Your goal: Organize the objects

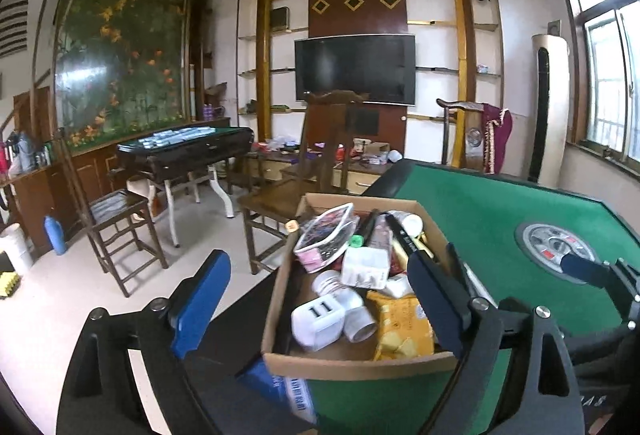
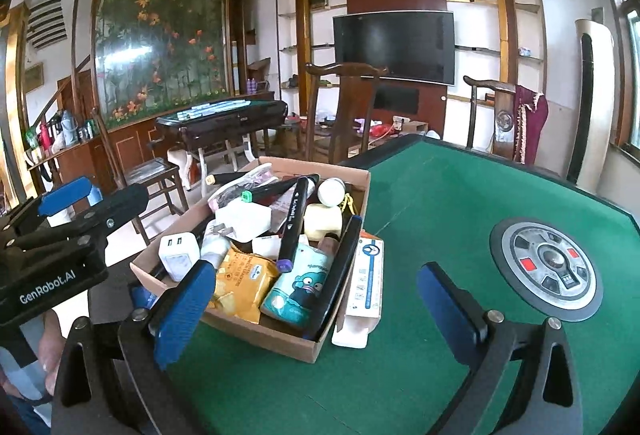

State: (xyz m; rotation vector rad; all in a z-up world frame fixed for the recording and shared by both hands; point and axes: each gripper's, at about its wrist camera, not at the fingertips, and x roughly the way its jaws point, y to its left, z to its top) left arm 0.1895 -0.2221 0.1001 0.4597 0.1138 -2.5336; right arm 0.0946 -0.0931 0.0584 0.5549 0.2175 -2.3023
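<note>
An open cardboard box (image 1: 352, 363) (image 2: 264, 335) stands at the corner of the green felt table (image 1: 480, 219) (image 2: 440, 195). It is heaped with small items: a white USB charger (image 1: 316, 319) (image 2: 178, 251), a yellow snack packet (image 1: 404, 327) (image 2: 240, 283), a black marker (image 2: 296, 223) and a teal cartoon pack (image 2: 296, 287). A white carton (image 2: 362, 287) leans against the box's right wall. My left gripper (image 1: 320, 307) is open and straddles the box's near end without pressing it. My right gripper (image 2: 320, 311) is open over the felt just short of the box, holding nothing.
A round control dial (image 2: 546, 269) (image 1: 560, 251) sits in the table's middle. Wooden chairs (image 1: 280, 195) (image 2: 340, 107) stand beyond the table's far edge, and a second game table (image 1: 188, 151) further back. A hand (image 2: 52, 355) shows low on the left.
</note>
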